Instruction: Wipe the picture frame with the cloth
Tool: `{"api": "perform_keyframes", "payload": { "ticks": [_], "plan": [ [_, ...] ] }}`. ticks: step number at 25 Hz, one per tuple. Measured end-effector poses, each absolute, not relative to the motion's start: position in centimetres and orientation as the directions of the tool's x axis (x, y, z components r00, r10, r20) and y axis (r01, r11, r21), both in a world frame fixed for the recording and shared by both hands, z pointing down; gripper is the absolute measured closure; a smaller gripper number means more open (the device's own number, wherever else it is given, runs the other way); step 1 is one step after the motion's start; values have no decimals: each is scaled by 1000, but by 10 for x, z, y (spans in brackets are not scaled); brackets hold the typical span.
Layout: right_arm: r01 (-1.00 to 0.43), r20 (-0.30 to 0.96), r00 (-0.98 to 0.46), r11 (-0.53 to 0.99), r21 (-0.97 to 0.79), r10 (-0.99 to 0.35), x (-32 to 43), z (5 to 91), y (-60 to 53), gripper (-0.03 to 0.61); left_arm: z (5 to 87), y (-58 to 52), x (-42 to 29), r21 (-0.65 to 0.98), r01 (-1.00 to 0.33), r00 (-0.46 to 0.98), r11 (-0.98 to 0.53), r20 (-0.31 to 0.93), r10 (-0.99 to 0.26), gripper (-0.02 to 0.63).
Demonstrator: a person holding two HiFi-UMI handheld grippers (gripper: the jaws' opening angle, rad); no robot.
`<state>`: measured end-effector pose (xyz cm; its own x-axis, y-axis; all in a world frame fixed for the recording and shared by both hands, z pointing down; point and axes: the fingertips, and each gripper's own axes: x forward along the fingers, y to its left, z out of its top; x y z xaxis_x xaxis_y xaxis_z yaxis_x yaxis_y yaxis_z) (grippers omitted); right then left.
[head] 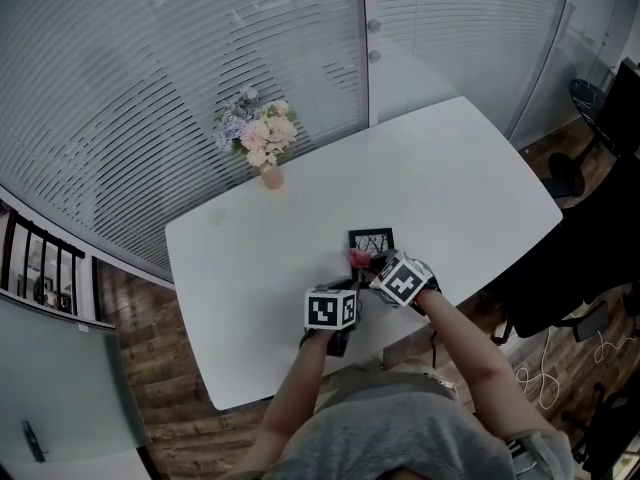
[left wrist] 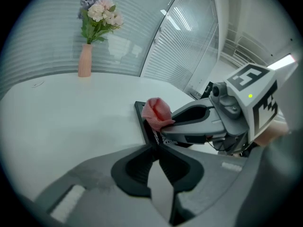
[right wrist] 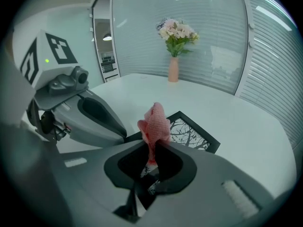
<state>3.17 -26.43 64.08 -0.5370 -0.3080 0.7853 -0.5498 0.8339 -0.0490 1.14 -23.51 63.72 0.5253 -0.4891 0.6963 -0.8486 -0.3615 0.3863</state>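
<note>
Nearest the person, the left gripper [left wrist: 156,148] has its jaws pressed together on the near edge of the picture frame [right wrist: 190,134], apparently pinning it to the white table [head: 455,173]. At about 2 o'clock from it, the right gripper [right wrist: 152,148] is clenched on a pink cloth [right wrist: 154,123]. The cloth is bunched into a wad that sticks out past the jaw tips.

The wad sits over the near-left corner of the frame. From the left gripper view it seems to rest on the frame, though actual contact is hard to confirm. The frame is black-edged with a bare-tree print. It lies flat near the table's near edge, at 12 o'clock from the two grippers.

The cloth is gripped, the frame is steadied and the two are brought together, so I judge the wiping to be at its start or under way. Nothing shows how much of the surface has been covered; the far and right parts most likely remain.

Far off, at 11 o'clock from the frame, a vase of flowers [head: 264,143] stands by the window blinds [head: 150,58].
</note>
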Motion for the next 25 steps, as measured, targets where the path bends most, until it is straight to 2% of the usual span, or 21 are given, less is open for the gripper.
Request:
{"api": "perform_keyframes", "payload": {
  "ticks": [12, 25],
  "plan": [
    [-491, 795, -554, 868, -72, -247, 29, 643, -245, 535, 637, -237, 11, 373, -857, 511, -354, 700, -498, 568],
    [-487, 798, -549, 871, -64, -248, 29, 639, -242, 534, 636, -235, 12, 365, -860, 505, -355, 702, -501, 568]
  ]
}}
